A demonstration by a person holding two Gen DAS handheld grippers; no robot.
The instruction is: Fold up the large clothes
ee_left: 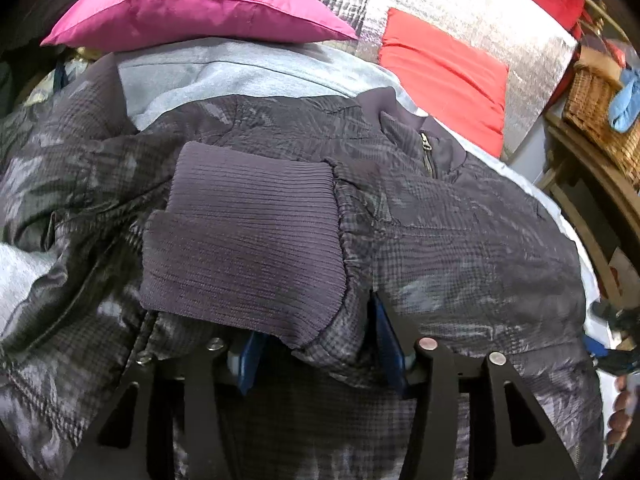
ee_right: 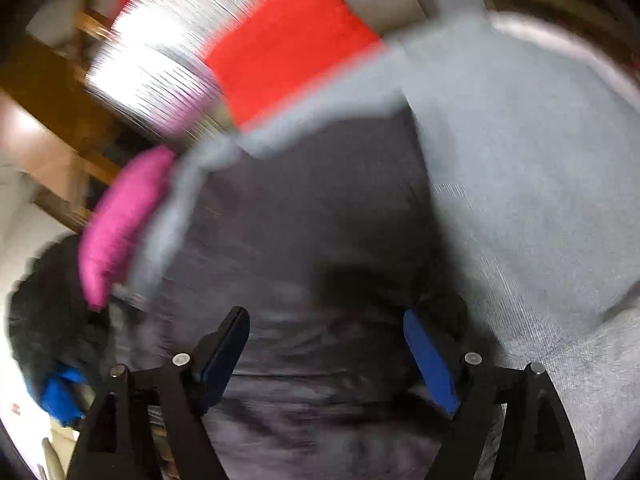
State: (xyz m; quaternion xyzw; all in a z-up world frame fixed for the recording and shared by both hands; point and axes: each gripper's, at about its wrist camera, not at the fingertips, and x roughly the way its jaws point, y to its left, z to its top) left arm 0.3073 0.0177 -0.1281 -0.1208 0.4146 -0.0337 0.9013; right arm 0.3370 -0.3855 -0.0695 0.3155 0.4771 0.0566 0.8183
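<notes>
- Left wrist view, far left: a magenta pillow (ee_left: 192, 4) lay at the top edge, resting on a light grey sheet (ee_left: 224, 76) that covered the bed.
- The dark patterned jacket (ee_left: 460, 240) sprawled across most of that sheet, filling the middle of my view.
- Its ribbed cuff (ee_left: 244, 236) was folded in over the body of the jacket, lying flat on top.
- My left gripper (ee_left: 316, 344) sat at the bottom edge with jacket fabric bunched between its blue pads (ee_left: 384, 344); the jaws stood part open, and I could not tell whether the pads pressed on the cloth.
- The jacket's zipper pull (ee_left: 427, 145) showed at the collar, right of the cuff.
- Beyond the collar, a red cloth (ee_left: 444, 76) lay on a shiny silver cover (ee_left: 520, 36).
- Far right: a wicker basket (ee_left: 596, 104) with a pale blue item (ee_left: 626, 100) hanging over its rim.
- Right wrist view, heavily blurred: the magenta pillow (ee_right: 120, 224) showed at left.
- My right gripper (ee_right: 326, 344) hovered over the jacket (ee_right: 312, 248), jaws spread wide, nothing pinched between the blue pads (ee_right: 430, 360).
- The grey sheet (ee_right: 520, 184) filled the right side, the red cloth (ee_right: 288, 44) above.
</notes>
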